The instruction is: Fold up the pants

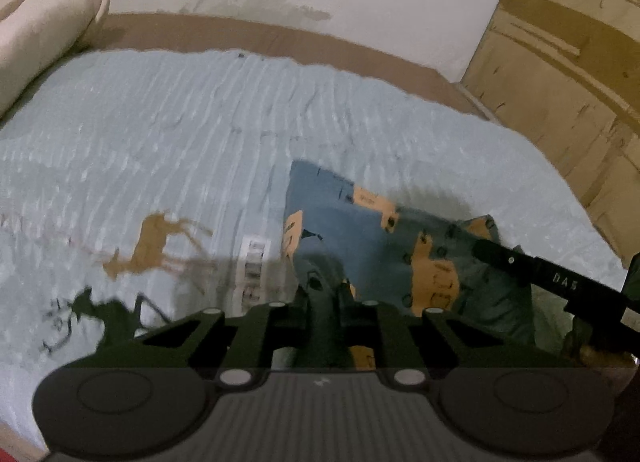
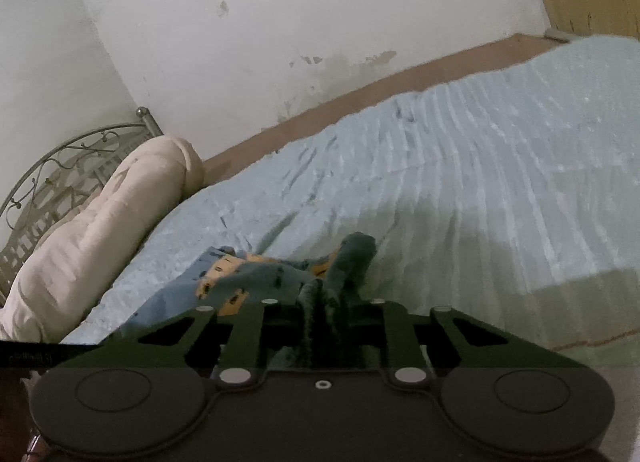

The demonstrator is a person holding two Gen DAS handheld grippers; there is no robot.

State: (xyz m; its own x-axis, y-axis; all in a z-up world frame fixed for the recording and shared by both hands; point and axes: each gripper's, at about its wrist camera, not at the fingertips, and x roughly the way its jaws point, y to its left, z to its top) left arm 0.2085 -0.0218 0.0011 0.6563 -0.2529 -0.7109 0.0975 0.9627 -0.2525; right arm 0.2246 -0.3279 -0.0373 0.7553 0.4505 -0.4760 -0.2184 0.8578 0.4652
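The pants (image 1: 360, 238) are blue with orange patches and small dark marks, lying partly lifted on a pale blue bedspread (image 1: 180, 134). My left gripper (image 1: 320, 294) is shut on a bunched edge of the pants. In the left wrist view the other gripper's black finger (image 1: 532, 270) reaches in from the right over the cloth. In the right wrist view my right gripper (image 2: 324, 302) is shut on a dark bunched fold of the pants (image 2: 256, 278), which trail off to the left on the bedspread (image 2: 460, 166).
A rolled cream blanket (image 2: 104, 230) lies along the bed's left side by a metal headboard (image 2: 60, 170). A stained white wall (image 2: 280, 22) stands behind the bed. A wooden cabinet (image 1: 568, 62) stands at the right. The bedspread has brown and dark deer prints (image 1: 152, 242).
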